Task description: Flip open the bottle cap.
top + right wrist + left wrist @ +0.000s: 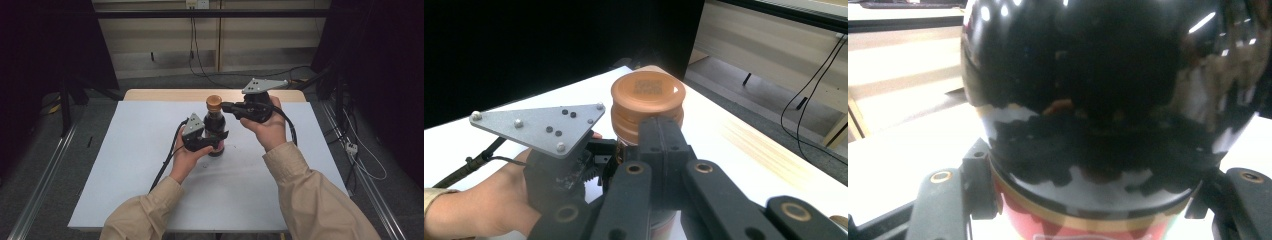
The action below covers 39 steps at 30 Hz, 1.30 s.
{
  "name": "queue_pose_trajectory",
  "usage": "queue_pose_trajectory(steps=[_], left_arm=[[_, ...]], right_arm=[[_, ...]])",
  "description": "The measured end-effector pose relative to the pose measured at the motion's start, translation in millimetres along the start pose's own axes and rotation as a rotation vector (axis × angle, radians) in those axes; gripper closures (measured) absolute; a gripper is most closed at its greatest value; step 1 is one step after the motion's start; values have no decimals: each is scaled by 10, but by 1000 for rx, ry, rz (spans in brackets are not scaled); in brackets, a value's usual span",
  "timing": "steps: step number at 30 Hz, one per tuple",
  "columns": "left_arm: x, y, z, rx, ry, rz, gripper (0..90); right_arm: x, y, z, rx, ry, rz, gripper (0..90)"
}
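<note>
Sleeves first, since those sit closest in the high view: two beige sleeves [305, 195] come up from the bottom edge over the white table [125, 170], and each hand carries one gripper.

Everything centres on a dark bottle [215, 131] standing upright on the table, roughly mid-table and a bit toward the far edge. It has a brown round cap [214, 102] and some red and gold banding low on its body, which the left gripper view catches right up close.

Left gripper [212, 141] is clamped around the bottle's lower body, with a jaw on either side and the glossy black glass bulging between them in its own view. So that one is clenched on the bottle, no doubt about it.

Right gripper [226, 106] comes in from the bottle's right at neck height, with its grey three-cornered plate [264, 85] on top. In the right gripper view its black jaws sit pressed together, one against the other, just below and in front of the cap [647, 95]. Whether they actually touch the cap or neck I can't tell. So the jaws are closed with nothing visibly between them.

Left hand [484, 210] and its own grey plate [539, 126] show beside the bottle in that same view.
</note>
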<state>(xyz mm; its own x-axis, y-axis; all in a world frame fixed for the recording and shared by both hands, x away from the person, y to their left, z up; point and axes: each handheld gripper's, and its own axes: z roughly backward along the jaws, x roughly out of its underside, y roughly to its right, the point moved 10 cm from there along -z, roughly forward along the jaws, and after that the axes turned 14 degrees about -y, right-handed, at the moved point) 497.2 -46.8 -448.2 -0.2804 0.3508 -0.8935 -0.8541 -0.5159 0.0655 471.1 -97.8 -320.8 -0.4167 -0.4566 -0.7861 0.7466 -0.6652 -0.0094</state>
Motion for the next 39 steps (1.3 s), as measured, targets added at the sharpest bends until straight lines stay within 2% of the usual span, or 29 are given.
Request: queue_pose_trajectory(steps=[4, 5, 6, 10, 11, 12, 13, 14, 15, 16, 17, 18, 21, 22, 23, 26, 29, 31, 33, 39], left_arm=[[2, 1, 1, -3, -3, 1, 314], [8, -2, 3, -7, -10, -8, 314], [1, -13, -3, -28, 0, -1, 315], [3, -14, -3, -32, 0, -1, 315], [6, 3, -5, -24, -7, -18, 315], [-8, 32, -16, -38, -2, -24, 315], [-19, 81, -27, -63, -7, -63, 315], [-29, 142, -48, -84, -13, -99, 315], [-32, 204, -60, -65, -38, -143, 314], [-50, 219, -84, -92, -48, -144, 313], [-69, 193, -100, -137, -44, -127, 313], [-64, 158, -88, -148, -43, -103, 312], [-29, 59, -31, -107, -28, -25, 312], [-2, 35, -6, -74, -39, -25, 312], [5, 19, 4, -59, -29, -5, 311], [-3, 29, -8, -65, -27, -16, 311], [-1, 20, -6, -62, -33, -14, 310], [3, 5, 0, -53, -28, 2, 310], [0, 13, -5, -58, -30, -9, 309], [0, 5, -6, -55, -30, -4, 307]], right_arm=[[-1, 0, -2, -11, 3, -7, 900], [-1, -1, -2, -11, 2, -7, 900], [-1, -2, -1, -11, 1, -8, 900], [-3, -4, 1, -10, 3, -13, 900], [-21, -7, 12, -11, 21, -14, 900], [-136, -22, 91, -53, 120, -58, 900], [-284, -32, 209, -81, 209, -89, 900], [-399, -36, 281, -43, 216, -58, 900], [-499, -55, 318, 8, 198, -13, 900], [-581, -99, 335, 17, 183, 0, 900], [-633, -146, 339, 19, 164, 13, 900], [-663, -170, 341, 36, 156, 27, 900], [-589, -168, 328, 46, 124, 36, 900], [-544, -149, 321, 40, 126, 26, 900], [-494, -125, 310, 31, 127, 11, 900], [-355, -54, 265, 16, 121, -24, 900], [-253, -22, 241, 21, 103, -24, 900], [-207, -16, 234, 16, 99, -30, 900], [-162, -10, 225, 16, 92, -27, 900], [-28, 3, 189, 10, 72, -32, 900]])
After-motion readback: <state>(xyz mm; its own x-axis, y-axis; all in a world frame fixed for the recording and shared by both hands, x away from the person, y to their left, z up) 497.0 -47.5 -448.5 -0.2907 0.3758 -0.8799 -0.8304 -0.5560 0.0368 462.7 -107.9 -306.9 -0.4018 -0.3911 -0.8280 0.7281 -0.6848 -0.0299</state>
